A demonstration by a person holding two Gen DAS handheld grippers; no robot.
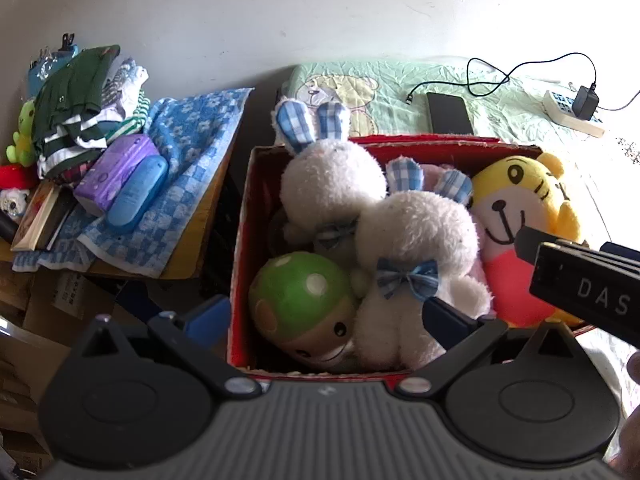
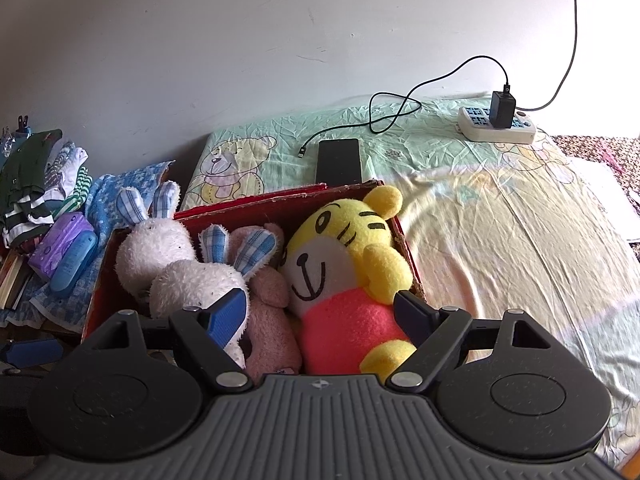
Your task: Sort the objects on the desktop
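Left wrist view: both bunnies [image 1: 408, 240] are seen lying lengthwise in the red box [image 1: 240, 248], ears toward the wall; the left gripper [image 1: 328, 312] and right gripper [image 2: 320, 312] are spread wide, empty.

Daylight from the right — blown-out glare, fisheye-bent edges.

Plain white scuffed wall [image 2: 248, 40] behind; a bed under a crinkled pale-green sheet with a cartoon bear print [image 2: 460, 200]; strong daylight washing out its right side; stacked brown cardboard boxes [image 1: 36, 300] at left.
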